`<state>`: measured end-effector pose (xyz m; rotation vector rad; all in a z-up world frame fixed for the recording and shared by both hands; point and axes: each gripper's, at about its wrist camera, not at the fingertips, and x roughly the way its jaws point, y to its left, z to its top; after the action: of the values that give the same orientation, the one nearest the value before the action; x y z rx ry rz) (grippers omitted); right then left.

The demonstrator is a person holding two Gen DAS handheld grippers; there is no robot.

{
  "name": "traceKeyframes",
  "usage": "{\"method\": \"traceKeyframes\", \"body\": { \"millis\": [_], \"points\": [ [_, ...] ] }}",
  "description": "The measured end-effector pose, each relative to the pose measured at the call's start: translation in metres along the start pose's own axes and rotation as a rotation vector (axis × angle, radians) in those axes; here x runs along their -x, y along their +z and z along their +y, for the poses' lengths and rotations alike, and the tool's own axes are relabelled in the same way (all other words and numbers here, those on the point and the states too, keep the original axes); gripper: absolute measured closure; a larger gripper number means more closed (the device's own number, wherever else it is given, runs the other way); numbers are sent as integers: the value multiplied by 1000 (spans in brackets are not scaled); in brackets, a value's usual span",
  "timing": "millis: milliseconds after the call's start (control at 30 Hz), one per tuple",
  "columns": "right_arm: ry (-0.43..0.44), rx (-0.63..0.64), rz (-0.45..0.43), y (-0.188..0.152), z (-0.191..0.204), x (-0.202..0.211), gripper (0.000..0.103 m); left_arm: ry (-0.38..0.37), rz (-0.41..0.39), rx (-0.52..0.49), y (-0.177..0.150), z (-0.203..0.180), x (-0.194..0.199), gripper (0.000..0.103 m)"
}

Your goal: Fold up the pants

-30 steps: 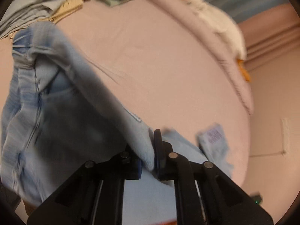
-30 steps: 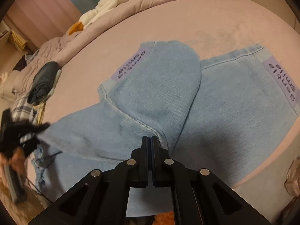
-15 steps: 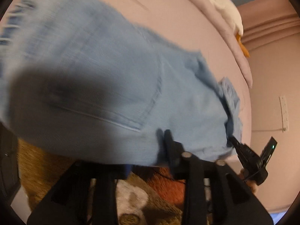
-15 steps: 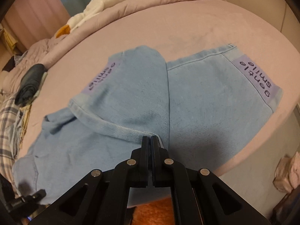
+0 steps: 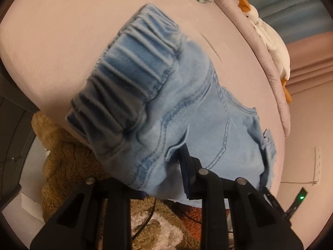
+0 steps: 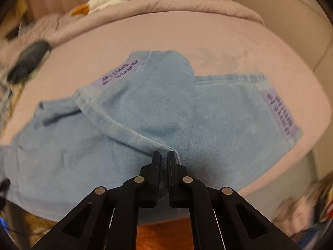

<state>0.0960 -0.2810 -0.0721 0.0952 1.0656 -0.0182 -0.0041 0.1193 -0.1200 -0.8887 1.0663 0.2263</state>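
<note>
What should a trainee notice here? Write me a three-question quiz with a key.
1. True or false: the right hand-held gripper is shut on the pants.
2. The purple labels sit at: A) the knees B) the leg hems C) a pocket.
3. Fill in: the elastic waistband shows in the ___ wrist view.
Key: 1 true; 2 B; 3 left.

Your left gripper's left finger is hidden under the jeans; in your right view the dark bundle blurs.
</note>
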Motion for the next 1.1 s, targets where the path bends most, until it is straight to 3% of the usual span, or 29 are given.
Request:
{"method": "traceKeyframes", "body": {
  "millis": [33, 100, 167, 200, 267, 500, 567, 633, 667, 767, 833, 967, 1100],
  "points": [
    [-31, 31, 2, 1, 6, 3, 100, 5, 5, -7, 1, -1, -1, 75],
    [-83, 90, -17, 3, 17, 12, 85, -13, 17, 10, 2, 3, -3, 75],
    [-122, 147, -61, 6, 29, 23, 42, -33, 26, 22, 5, 7, -3, 75],
    [-131, 168, -89, 8, 35, 28, 40, -40, 29, 22, 5, 11, -2, 75],
    [-123, 204, -136, 14, 48, 33, 40, -37, 26, 7, 5, 13, 1, 75],
    [-98, 349, -82, 45, 103, -16, 42, -33, 23, -7, 3, 10, -2, 75],
    [-127, 362, -60, 51, 111, -36, 72, -35, 22, -9, 3, 10, -3, 75],
    [-159, 332, -47, 59, 108, -50, 93, -35, 22, -13, 2, 10, -3, 75],
    [-140, 296, -48, 64, 101, -51, 96, -37, 22, -15, 2, 10, -3, 75],
    [27, 88, -81, 85, 60, -23, 98, -40, 26, -15, 3, 10, -3, 75],
    [89, -82, -167, 94, 13, 8, 98, -37, 27, -19, 2, 10, -3, 75],
    [80, -355, -321, 78, -87, 59, 98, -30, 23, -34, 1, 7, -3, 75],
    [20, -547, -296, 32, -167, 53, 98, -28, 30, -37, 1, 4, -4, 75]
  ]
}}
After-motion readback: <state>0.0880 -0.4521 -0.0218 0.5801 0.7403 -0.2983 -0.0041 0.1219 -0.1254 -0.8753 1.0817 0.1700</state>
